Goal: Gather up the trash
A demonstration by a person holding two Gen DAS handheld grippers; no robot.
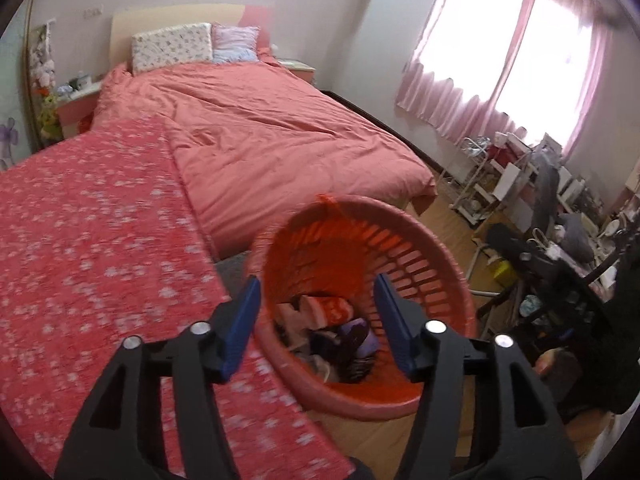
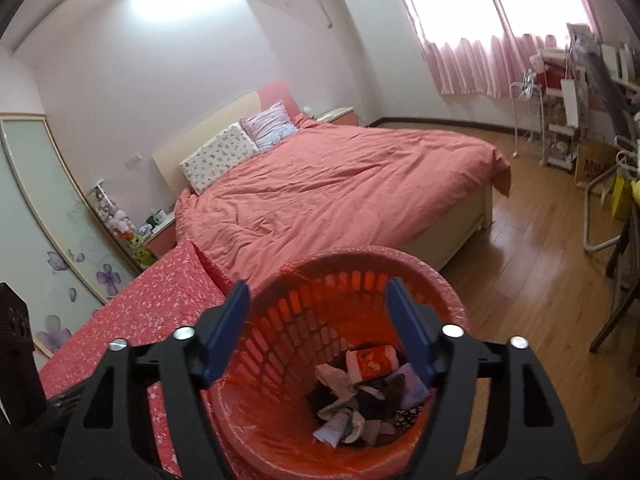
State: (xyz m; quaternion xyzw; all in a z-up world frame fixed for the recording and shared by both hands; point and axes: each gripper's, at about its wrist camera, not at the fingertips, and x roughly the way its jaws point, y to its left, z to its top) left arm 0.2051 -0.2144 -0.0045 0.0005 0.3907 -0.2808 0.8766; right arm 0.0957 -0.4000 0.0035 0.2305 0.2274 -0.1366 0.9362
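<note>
Coral bedding covers the bed (image 2: 352, 184), filling your view from ten to one o'clock, with a floral red mattress (image 1: 92, 240) alongside it at nine. Below that stands the red slatted wastebasket (image 2: 448, 300), straight ahead at twelve, mouth tipped toward you. Both your tools hang over it: your right gripper (image 2: 316, 328) and your left gripper (image 1: 316, 320) each have fingers spread apart, holding nothing. Crumpled wrappers and paper (image 2: 360, 396) lie at the basket's bottom. Your right gripper looks more squarely centred, so it seems better placed.
</note>
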